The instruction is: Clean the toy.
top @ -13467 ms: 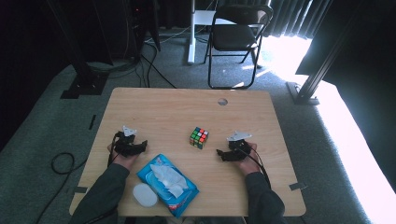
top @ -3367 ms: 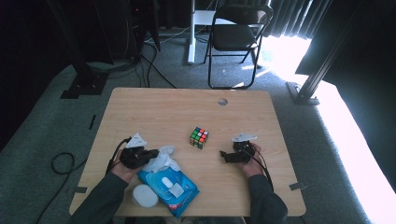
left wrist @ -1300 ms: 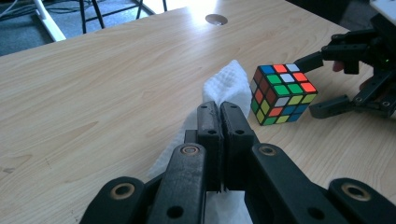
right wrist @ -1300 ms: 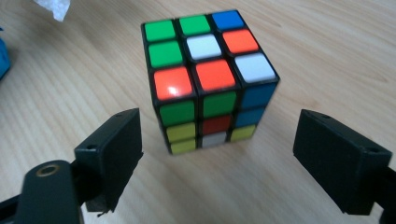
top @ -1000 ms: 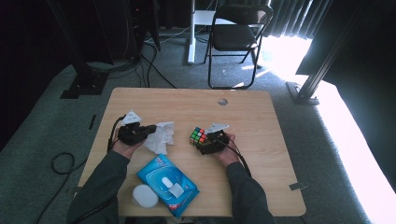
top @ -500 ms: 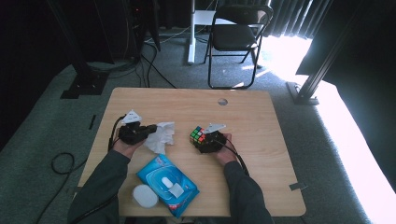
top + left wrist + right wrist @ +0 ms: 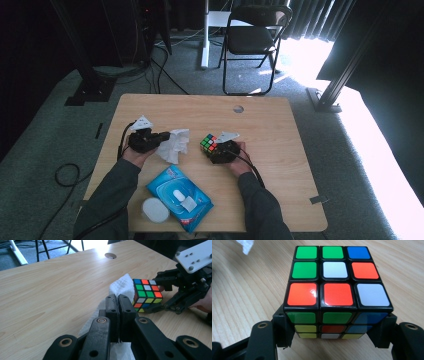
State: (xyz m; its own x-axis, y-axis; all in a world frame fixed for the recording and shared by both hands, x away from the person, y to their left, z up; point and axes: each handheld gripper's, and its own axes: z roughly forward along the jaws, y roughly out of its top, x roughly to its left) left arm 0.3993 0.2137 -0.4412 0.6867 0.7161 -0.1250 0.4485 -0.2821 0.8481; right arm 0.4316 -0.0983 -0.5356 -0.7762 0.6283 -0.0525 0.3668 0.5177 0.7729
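2 grippers (image 7: 117, 302) (image 7: 334, 332) clamped: wipe (image 7: 120, 286), cube (image 7: 332, 290).

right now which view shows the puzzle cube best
The right gripper view: the puzzle cube is close up, its coloured squares sharp, between the jaws. The left gripper view shows it smaller beside the wipe; the high view, tiny.

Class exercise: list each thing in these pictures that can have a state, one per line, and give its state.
Left gripper: shut on the wipe.
Wipe: out of its pack, crumpled, beside the cube.
Right gripper: jaws against two sides of the cube.
Cube: scrambled, on the table.
Wipes pack: flap open.
Chair: unfolded, empty.
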